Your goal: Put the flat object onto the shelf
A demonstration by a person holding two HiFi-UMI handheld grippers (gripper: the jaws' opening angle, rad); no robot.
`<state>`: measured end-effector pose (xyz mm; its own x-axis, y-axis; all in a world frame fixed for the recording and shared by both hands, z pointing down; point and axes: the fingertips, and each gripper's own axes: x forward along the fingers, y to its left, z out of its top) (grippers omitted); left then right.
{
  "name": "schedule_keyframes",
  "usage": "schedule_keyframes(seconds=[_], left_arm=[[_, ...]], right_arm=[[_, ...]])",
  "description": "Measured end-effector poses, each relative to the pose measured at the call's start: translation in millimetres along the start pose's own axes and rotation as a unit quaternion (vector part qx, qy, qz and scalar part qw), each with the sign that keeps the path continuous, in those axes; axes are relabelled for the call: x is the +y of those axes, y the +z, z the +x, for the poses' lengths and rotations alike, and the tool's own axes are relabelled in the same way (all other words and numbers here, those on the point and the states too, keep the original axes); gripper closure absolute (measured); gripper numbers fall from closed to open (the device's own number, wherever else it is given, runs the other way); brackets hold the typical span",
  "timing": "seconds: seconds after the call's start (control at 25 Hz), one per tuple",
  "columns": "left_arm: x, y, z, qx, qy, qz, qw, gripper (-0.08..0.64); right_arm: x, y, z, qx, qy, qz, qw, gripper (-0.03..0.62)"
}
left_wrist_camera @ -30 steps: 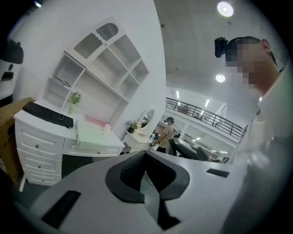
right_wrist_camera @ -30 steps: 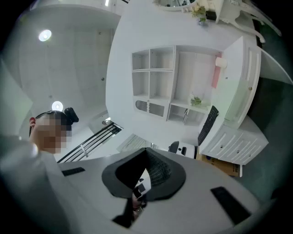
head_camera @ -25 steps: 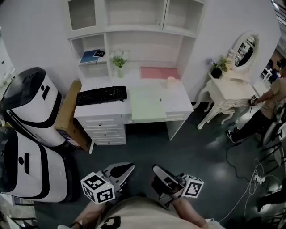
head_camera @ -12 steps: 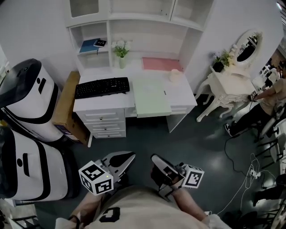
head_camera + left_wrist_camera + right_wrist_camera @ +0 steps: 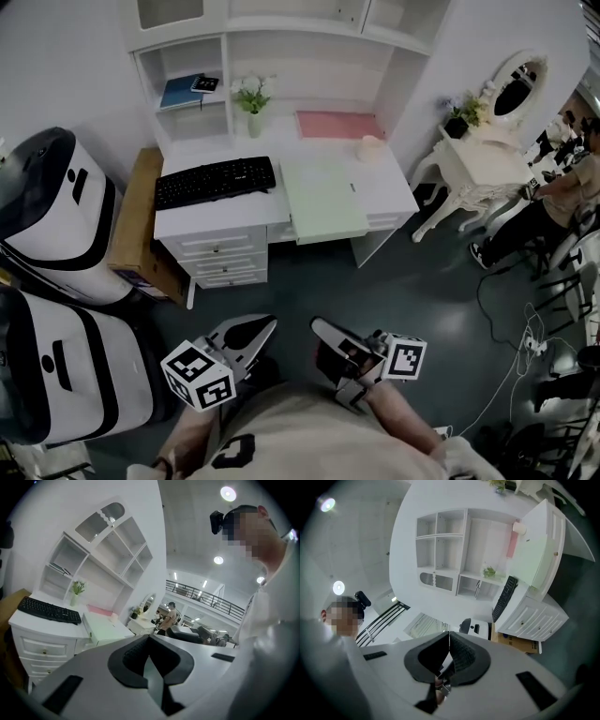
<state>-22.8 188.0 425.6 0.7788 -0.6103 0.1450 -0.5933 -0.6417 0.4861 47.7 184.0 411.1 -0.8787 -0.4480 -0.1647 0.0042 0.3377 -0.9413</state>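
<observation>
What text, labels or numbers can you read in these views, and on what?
No legible words or numbers anywhere.
On the left gripper and right gripper: black-and-white square patterns only, no letters.
Keyboard: key markings too small.
Blue book: cover print too small.
Cardboard box: any print too small.

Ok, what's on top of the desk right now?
On the desk: a keyboard, a green flat pad jutting past the front edge, a pink mat at the back, a plant and a small pale lump. Whatever lies under pad and mat is covered.
</observation>
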Motion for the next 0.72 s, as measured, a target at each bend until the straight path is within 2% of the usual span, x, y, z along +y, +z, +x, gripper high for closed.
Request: schedule_keyframes(seconds=[0.44,0.72], left_arm=[[30.5,7.5,-12.2,0.001,-0.024,0.000,0.9997,0.546],[37.2,5.3,-4.2,0.012,-0.034,-0.012,0.9993,0.546]], right_arm=[[-6.2,-2.8,36.0,-0.003,-0.017,-0.012,1.000,0.568],[-15.7,4.7,37.9,-0.014,-0.032,0.001,0.999,0.568]])
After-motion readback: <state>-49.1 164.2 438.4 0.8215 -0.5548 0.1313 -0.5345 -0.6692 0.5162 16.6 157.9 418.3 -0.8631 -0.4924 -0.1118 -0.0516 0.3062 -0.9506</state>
